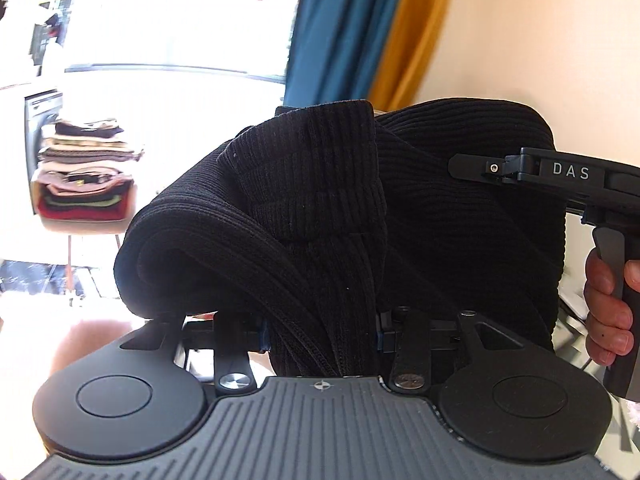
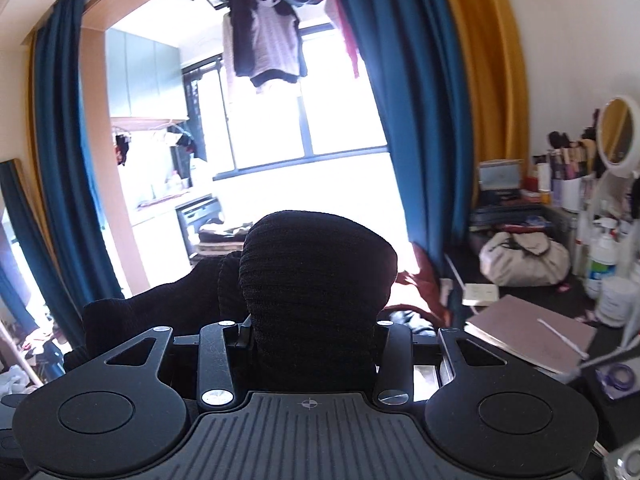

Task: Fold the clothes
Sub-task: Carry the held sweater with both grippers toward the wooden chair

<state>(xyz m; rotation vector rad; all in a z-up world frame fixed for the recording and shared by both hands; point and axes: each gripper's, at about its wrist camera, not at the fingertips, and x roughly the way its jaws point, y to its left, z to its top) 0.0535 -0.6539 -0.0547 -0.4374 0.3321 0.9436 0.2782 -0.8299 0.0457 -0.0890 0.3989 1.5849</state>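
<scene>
The black ribbed knit sweater (image 1: 320, 208) hangs bunched in the air, carried between both grippers. The left gripper (image 1: 324, 344) has its jaws pinching a thick fold of the knit — the cloth fills the gap between them and spills up and over to the left. To the right of that fold, the right gripper (image 1: 560, 176), its handle held in a hand (image 1: 608, 304), reaches into the same sweater from the side; its tip lies against the dark knit.

In the right wrist view, the right gripper (image 2: 316, 340) has its jaws closed on a rounded hump of the sweater (image 2: 316, 272), which rises above them and trails off to the left.

Behind the sweater, to its left, a stack of folded clothes (image 1: 86, 172) sits on a chair. Blue curtains (image 2: 420, 100) and a yellow curtain (image 2: 484, 80) hang behind it, and to its right a cluttered bench (image 2: 520, 292) carries a round mirror (image 2: 618, 132) — with a pink notebook (image 2: 532, 336) nearer the camera.
</scene>
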